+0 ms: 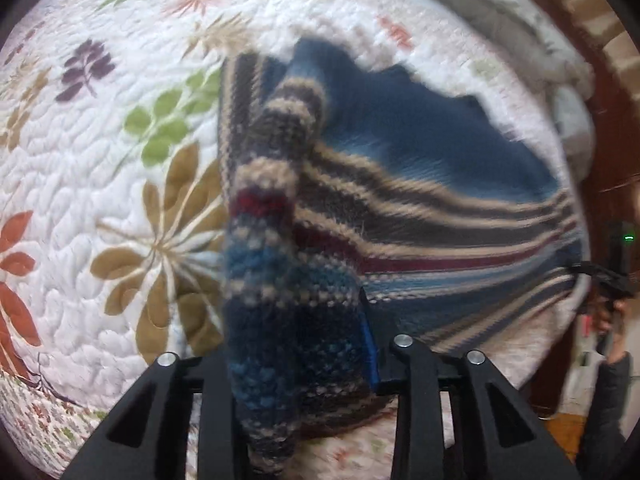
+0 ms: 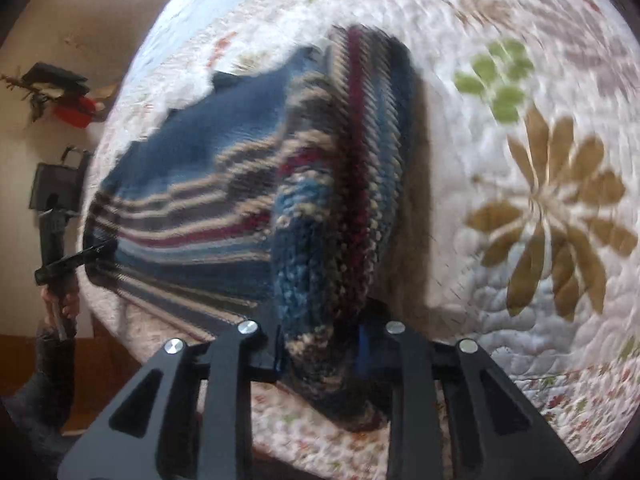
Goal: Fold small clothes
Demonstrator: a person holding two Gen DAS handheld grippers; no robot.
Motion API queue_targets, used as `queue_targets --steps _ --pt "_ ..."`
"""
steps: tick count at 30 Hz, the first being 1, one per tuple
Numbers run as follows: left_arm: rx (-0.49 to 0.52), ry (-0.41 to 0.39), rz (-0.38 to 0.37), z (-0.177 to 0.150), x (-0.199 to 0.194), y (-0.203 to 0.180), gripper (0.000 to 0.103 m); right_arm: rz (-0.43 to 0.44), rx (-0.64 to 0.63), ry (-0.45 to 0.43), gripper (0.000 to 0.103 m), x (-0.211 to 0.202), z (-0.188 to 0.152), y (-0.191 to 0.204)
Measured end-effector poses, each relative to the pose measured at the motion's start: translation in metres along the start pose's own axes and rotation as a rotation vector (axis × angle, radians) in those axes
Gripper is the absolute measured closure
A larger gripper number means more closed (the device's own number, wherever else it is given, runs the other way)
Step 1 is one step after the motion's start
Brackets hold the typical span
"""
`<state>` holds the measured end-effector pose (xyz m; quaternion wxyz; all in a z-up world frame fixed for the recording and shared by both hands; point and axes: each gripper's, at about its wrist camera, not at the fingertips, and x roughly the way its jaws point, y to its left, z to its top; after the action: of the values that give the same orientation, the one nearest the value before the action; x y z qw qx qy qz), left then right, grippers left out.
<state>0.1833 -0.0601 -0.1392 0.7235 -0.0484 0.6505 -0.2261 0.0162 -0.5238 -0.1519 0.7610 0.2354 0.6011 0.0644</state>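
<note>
A small knitted sweater [image 1: 420, 184], blue with tan, grey and maroon stripes, is lifted partly off a white floral quilt [image 1: 100, 160]. My left gripper [image 1: 296, 344] is shut on a bunched fold of its striped hem. My right gripper [image 2: 320, 344] is shut on another bunched part of the sweater [image 2: 192, 184]. The right gripper also shows at the far right edge of the left wrist view [image 1: 608, 276], the left gripper at the far left of the right wrist view [image 2: 60, 256]. The sweater's blue upper part hangs stretched between them. Both views are blurred.
The quilt [image 2: 540, 200] covers a bed with big leaf and flower prints. A grey blanket [image 1: 500, 20] lies at the bed's far end. Dark wooden furniture [image 1: 600, 120] stands beside the bed. A wall with hanging items [image 2: 60, 96] shows at the left.
</note>
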Motion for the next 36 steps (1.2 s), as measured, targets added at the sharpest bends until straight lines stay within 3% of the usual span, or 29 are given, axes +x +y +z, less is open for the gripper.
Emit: queue_targets --steps 4,6,8,11,14,17,19,23,29,30,32,33,34,35,36 --pt "-0.040 -0.022 -0.013 0.009 0.007 -0.002 0.062 -0.005 0.027 -0.038 0.065 0.018 -0.001 0.002" --pt "-0.027 -0.026 0.014 -0.006 -0.011 0.009 0.053 -0.012 0.025 -0.041 0.056 0.015 -0.001 0.004" --pt "-0.015 -0.031 0.077 -0.014 -0.023 0.012 0.036 -0.057 0.013 -0.056 0.046 0.004 -0.007 0.004" --pt "-0.024 -0.084 0.130 -0.010 -0.057 0.024 0.035 -0.113 -0.010 -0.124 0.041 -0.022 -0.006 0.003" --pt "-0.021 -0.204 0.252 0.000 -0.086 0.025 0.036 -0.118 -0.036 -0.181 0.041 -0.043 0.008 0.013" --pt "-0.017 -0.252 0.232 0.022 -0.099 0.018 0.036 -0.113 -0.085 -0.203 0.041 -0.047 0.035 0.028" --pt "0.019 -0.218 0.197 0.046 -0.084 0.000 0.036 -0.097 -0.097 -0.197 0.042 -0.040 0.058 0.036" --pt "0.133 -0.148 0.234 0.065 -0.036 -0.042 0.036 -0.085 -0.090 -0.186 0.043 -0.020 0.101 0.041" --pt "0.147 -0.119 0.260 0.087 -0.001 -0.056 0.037 -0.113 -0.152 -0.136 0.043 0.013 0.132 0.058" --pt "0.146 -0.110 0.254 0.089 0.003 -0.055 0.037 -0.117 -0.164 -0.121 0.044 0.020 0.136 0.060" --pt "0.149 -0.100 0.255 0.088 0.008 -0.052 0.041 -0.129 -0.177 -0.089 0.056 0.031 0.140 0.062" --pt "0.150 -0.096 0.259 0.089 0.011 -0.052 0.046 -0.153 -0.186 -0.072 0.076 0.038 0.141 0.063" --pt "0.145 -0.091 0.258 0.090 0.013 -0.051 0.058 -0.163 -0.192 -0.061 0.091 0.043 0.142 0.064" --pt "0.128 -0.089 0.263 0.090 0.014 -0.048 0.074 -0.164 -0.191 -0.054 0.091 0.045 0.141 0.063" --pt "0.114 -0.094 0.263 0.090 0.013 -0.046 0.080 -0.153 -0.183 -0.065 0.092 0.044 0.141 0.062"
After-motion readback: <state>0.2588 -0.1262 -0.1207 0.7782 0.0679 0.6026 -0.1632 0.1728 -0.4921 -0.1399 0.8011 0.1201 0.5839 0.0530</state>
